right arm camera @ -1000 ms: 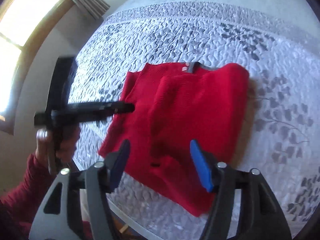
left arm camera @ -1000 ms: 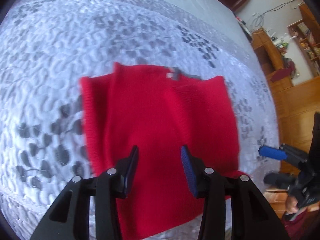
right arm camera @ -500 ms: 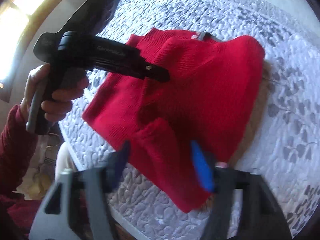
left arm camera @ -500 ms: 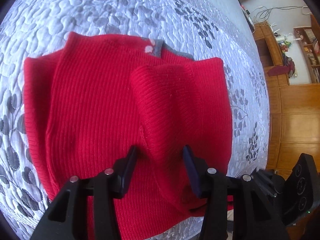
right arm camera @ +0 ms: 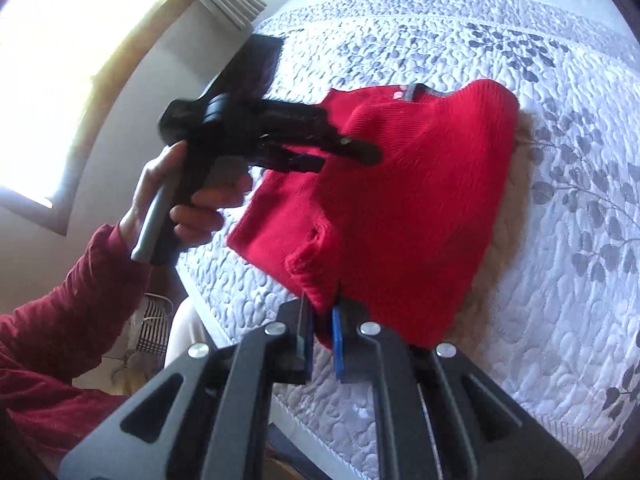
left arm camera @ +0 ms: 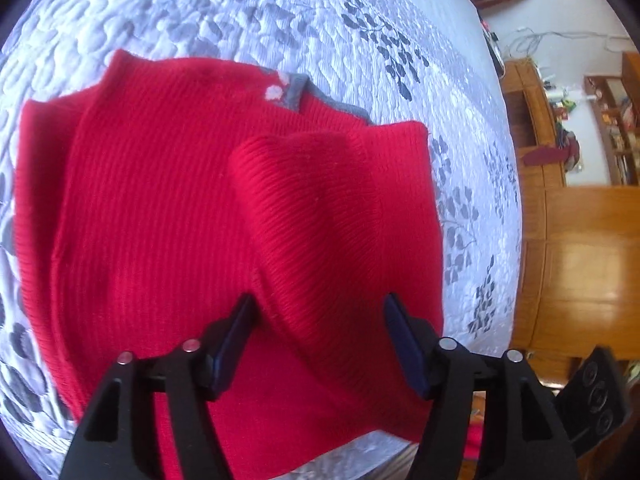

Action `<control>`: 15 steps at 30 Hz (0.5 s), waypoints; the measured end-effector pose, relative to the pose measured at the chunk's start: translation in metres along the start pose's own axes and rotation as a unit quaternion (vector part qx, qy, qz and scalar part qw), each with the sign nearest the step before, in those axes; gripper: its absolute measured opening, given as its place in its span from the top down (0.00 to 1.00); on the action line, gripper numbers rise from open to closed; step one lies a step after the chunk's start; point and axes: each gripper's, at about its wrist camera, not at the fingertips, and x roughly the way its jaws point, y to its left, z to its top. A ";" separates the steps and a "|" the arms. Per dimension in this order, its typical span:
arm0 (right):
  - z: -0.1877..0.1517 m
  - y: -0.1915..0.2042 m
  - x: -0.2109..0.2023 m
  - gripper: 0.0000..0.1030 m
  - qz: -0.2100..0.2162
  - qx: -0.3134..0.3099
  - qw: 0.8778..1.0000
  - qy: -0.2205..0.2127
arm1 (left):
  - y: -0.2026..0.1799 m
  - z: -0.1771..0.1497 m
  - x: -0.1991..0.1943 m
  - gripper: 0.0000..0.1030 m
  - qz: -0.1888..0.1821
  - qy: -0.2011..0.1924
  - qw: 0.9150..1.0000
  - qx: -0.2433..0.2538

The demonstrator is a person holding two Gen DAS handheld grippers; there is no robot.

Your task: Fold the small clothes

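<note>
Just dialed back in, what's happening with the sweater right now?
A person is folding a red sweater on a quilted bedspread using two handheld grippers. The right gripper is shut on the sweater's near hem and lifts that corner off the bed. The left gripper is open, its fingers straddling a raised fold of the knit without pinching it. The gray collar lies at the far end. The fold is not finished yet.

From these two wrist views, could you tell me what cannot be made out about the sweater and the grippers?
- Left wrist view: the red sweater's near hem is covered by the left gripper, whose jaws stand open.
- Right wrist view: the left gripper is motion-blurred, so whether it touches the knit is unclear.
- Right wrist view: the right gripper pinches a sweater corner; how many layers cannot be told.
- The tan item is mostly hidden under the sweater.
</note>
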 end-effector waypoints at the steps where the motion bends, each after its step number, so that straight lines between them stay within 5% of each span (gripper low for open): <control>1: -0.001 0.002 0.001 0.94 -0.001 -0.006 1.000 0.000 | -0.001 0.001 0.001 0.35 -0.004 0.000 1.000 -0.004; 5: -0.005 0.004 0.010 0.94 0.002 -0.008 1.000 0.005 | -0.004 0.010 0.001 0.37 -0.016 -0.003 1.000 -0.019; 7: -0.005 0.004 0.011 0.94 0.007 -0.008 1.000 0.002 | -0.006 0.013 0.002 0.49 -0.012 -0.005 1.000 -0.019; 11: -0.007 0.006 0.010 0.94 0.014 -0.010 1.000 -0.005 | -0.001 0.017 -0.003 0.89 -0.020 -0.016 0.999 -0.027; 15: -0.010 0.009 0.012 0.94 0.020 -0.015 1.000 -0.008 | -0.001 0.018 -0.010 0.90 -0.033 -0.026 0.999 -0.023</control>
